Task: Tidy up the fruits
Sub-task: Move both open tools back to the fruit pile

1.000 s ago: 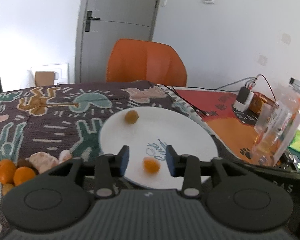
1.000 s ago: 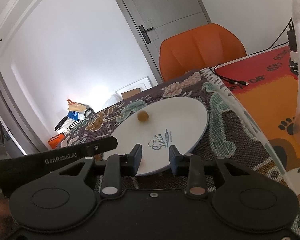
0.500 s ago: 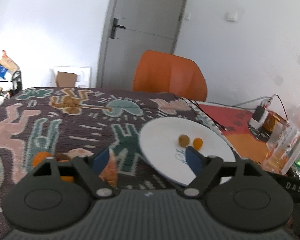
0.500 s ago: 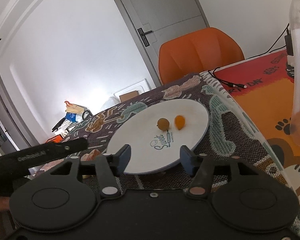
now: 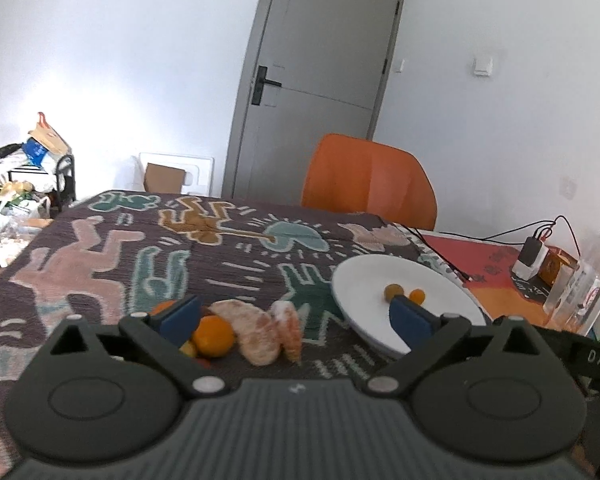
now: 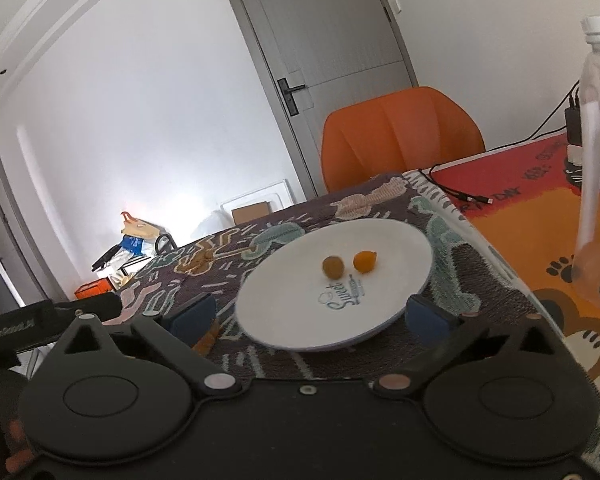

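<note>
A white plate (image 6: 396,240) (image 5: 364,280) lies on the patterned cloth with two small orange fruits on it: a duller one (image 6: 333,267) (image 5: 393,291) and a brighter one (image 6: 365,261) (image 5: 417,296). Left of the plate is a fruit pile with peeled citrus segments (image 5: 260,330) and a small whole orange (image 5: 213,336). My left gripper (image 5: 294,318) hovers just short of that pile, jaws opening wide, nothing between the pads. My right gripper (image 6: 314,316) faces the plate's near rim, jaws opening, gripping nothing.
An orange chair (image 5: 370,180) stands behind the table. A clear plastic bottle (image 6: 598,160) (image 5: 584,280) stands at the right on an orange mat, with a charger and cables (image 5: 534,252) behind it. The left gripper's body (image 6: 40,322) shows at the right wrist view's left edge.
Both grippers opened from nearly shut to wide. The left one let a small orange fruit onto the plate beside the first and swung left toward the fruit pile. The right drew back slightly.
</note>
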Tool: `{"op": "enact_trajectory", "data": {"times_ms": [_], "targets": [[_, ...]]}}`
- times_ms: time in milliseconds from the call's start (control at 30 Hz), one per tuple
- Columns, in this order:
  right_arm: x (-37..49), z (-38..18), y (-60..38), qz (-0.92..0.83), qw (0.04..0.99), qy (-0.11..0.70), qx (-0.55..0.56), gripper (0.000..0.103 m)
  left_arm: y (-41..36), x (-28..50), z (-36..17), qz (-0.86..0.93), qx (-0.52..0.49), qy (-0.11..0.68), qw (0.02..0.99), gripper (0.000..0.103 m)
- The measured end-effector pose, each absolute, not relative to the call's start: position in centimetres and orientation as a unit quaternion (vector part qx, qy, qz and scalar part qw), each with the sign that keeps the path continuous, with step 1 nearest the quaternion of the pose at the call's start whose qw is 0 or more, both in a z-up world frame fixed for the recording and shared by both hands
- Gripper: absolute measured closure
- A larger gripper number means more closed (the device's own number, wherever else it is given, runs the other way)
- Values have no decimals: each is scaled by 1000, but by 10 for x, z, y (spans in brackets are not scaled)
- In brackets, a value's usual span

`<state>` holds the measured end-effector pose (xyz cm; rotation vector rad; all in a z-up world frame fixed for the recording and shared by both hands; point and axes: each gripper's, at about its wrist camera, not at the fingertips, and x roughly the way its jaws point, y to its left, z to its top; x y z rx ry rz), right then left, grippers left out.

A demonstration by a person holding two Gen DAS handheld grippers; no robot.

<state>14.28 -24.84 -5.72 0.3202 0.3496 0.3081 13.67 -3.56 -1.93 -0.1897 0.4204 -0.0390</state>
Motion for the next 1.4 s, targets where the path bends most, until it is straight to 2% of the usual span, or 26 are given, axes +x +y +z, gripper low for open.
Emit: {"op": "enact_trajectory", "data": {"times_ms": [667, 1233, 1333, 1400], "targets": [[119, -52, -200, 195, 959, 168, 118, 0, 24, 90, -28, 7, -128, 211, 969, 3], [108, -38, -163, 219, 951, 203, 81, 0, 60, 68, -20, 21, -168, 219, 961, 5], [106, -36, -160, 224, 949, 206, 82, 4, 63, 67, -17, 23, -165, 219, 962, 6], [107, -35, -157, 227, 948, 209, 80, 10, 65, 67, -15, 22, -166, 215, 962, 9]]}}
